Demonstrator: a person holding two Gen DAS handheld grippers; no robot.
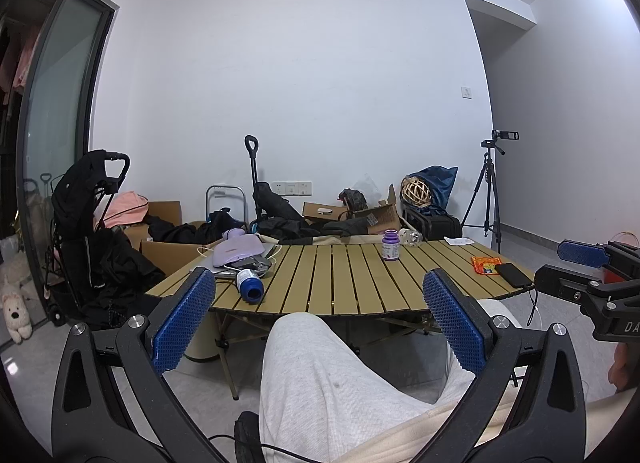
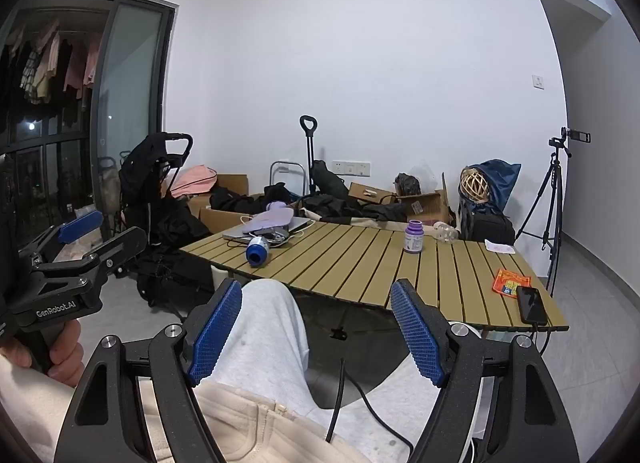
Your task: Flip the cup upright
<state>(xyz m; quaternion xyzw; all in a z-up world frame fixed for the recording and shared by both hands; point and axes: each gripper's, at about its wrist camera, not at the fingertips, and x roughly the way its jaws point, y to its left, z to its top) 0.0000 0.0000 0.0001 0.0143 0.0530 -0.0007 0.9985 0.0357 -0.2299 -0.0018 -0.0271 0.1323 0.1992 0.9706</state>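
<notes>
A blue and white cup (image 1: 249, 284) lies on its side at the left front of the slatted table (image 1: 344, 283), its open mouth toward me; it also shows in the right wrist view (image 2: 257, 250). My left gripper (image 1: 318, 295) is open and empty, held above my lap short of the table edge. My right gripper (image 2: 318, 309) is open and empty too, also short of the table. The right gripper shows at the right edge of the left wrist view (image 1: 588, 263), and the left gripper shows at the left of the right wrist view (image 2: 84, 239).
On the table stand a purple bottle (image 1: 390, 245), a purple pouch on a laptop (image 1: 239, 254), an orange packet (image 1: 486, 264), a black phone (image 1: 514, 274) with a cable, and a paper slip (image 1: 459, 241). Boxes, bags and a stroller (image 1: 86, 223) crowd behind. A tripod (image 1: 490, 191) stands at the right.
</notes>
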